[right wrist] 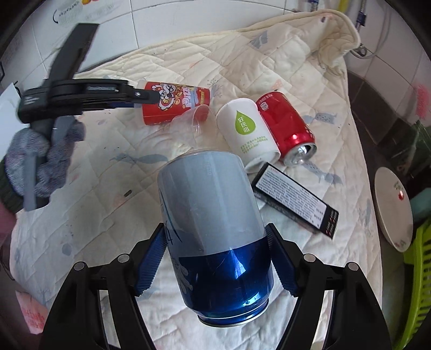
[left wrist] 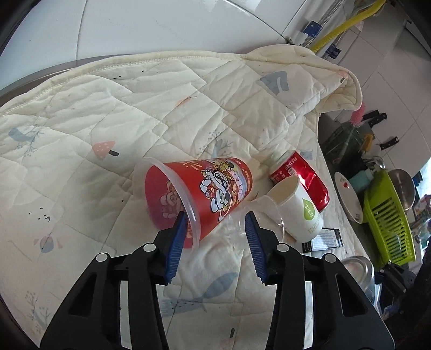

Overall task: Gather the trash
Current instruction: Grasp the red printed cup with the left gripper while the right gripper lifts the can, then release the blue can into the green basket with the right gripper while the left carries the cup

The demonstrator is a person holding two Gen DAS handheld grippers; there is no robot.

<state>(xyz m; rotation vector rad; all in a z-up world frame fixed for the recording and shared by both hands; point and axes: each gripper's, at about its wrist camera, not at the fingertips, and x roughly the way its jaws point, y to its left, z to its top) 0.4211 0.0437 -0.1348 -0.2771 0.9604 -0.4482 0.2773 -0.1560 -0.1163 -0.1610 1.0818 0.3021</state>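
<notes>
While the right gripper clamps its blue pads on both sides of a blue and grey can, holding it above the quilted cloth that covers the worktop, the left gripper sits at the mouth of a red snack cup lying on its side. One left pad is inside the cup's clear rim and the other stands outside its wall, with the wall between them; whether the pads already press on it I cannot tell. A clear plastic cup lies just beside the outer pad, its rim around that finger's tip. Behind it a white paper cup lies on its side, touching a dented red can, and a flat black packet lies near the paper cup's mouth. To the right the cloth ends close to a white plate and a green rack, so room is tight there. Leftward the cloth is broad and bare. At the back it is bunched against a tiled wall.
</notes>
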